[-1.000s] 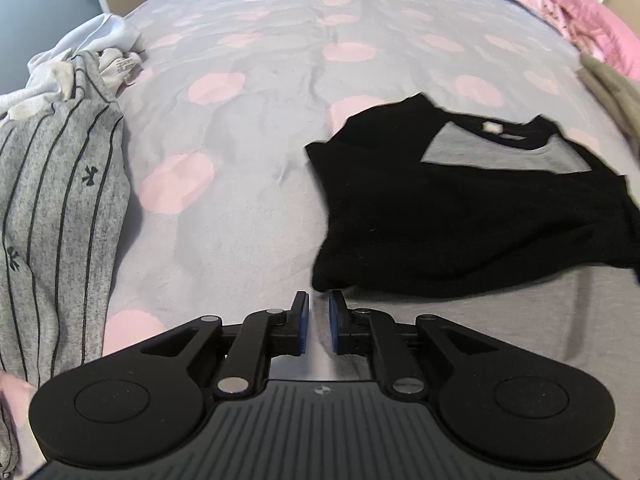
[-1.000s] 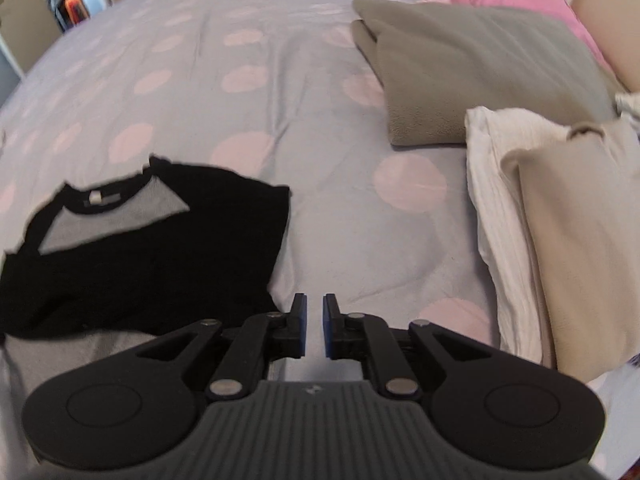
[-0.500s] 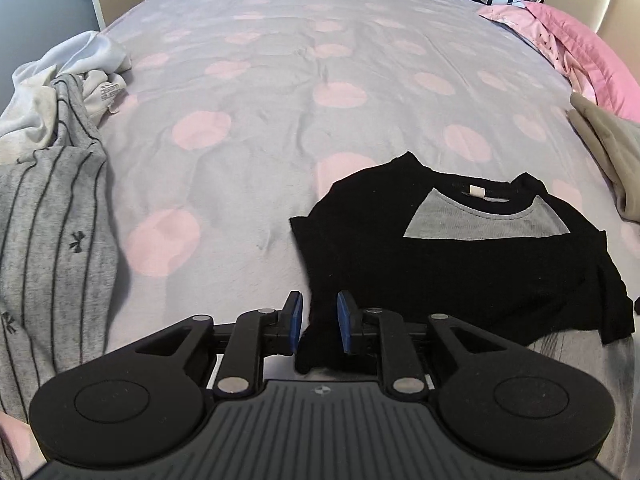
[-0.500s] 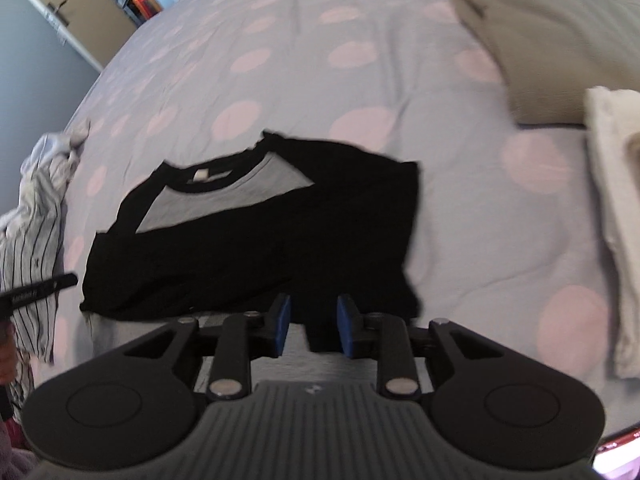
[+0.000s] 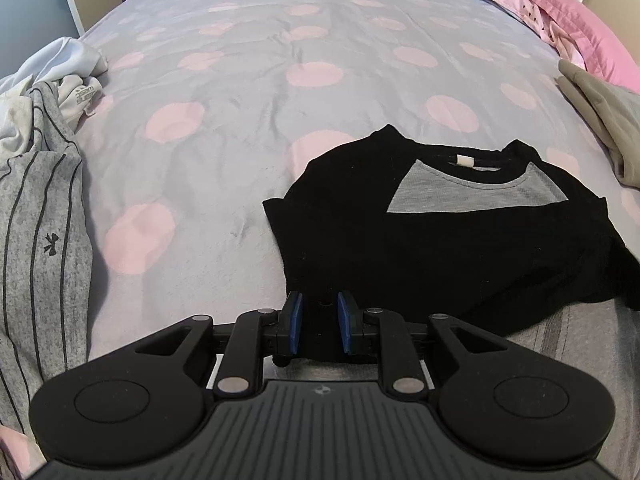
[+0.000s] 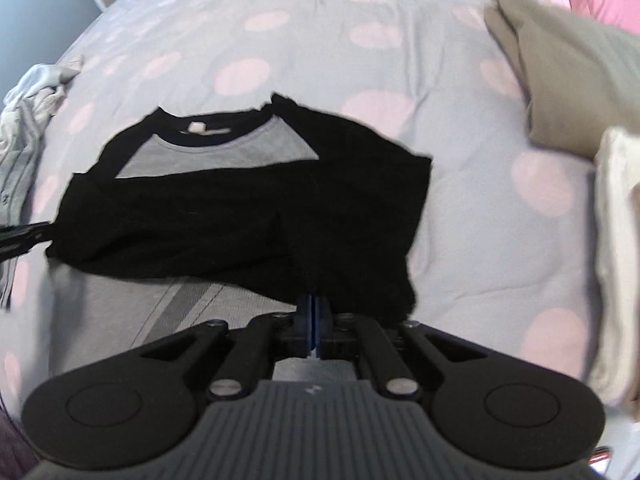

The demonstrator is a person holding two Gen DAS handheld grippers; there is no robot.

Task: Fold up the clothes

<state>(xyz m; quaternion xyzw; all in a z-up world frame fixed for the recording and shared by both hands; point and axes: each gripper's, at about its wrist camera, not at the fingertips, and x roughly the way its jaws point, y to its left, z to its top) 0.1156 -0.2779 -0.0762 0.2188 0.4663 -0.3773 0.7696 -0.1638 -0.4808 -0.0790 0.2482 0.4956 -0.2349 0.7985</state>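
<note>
where sleeves fold inward, black-and-grey shirt (image 5: 460, 240)

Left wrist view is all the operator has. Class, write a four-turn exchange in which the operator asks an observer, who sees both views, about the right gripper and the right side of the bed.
Operator: Where is the right gripper?
Observer: At the near right edge of the black shirt, jaws shut, seemingly pinching the fabric.
Operator: I see a tan folded garment at my right edge. Is there anything beyond it?
Observer: Yes, a white folded cloth lies right beside it, nearer the right wrist camera.
</note>
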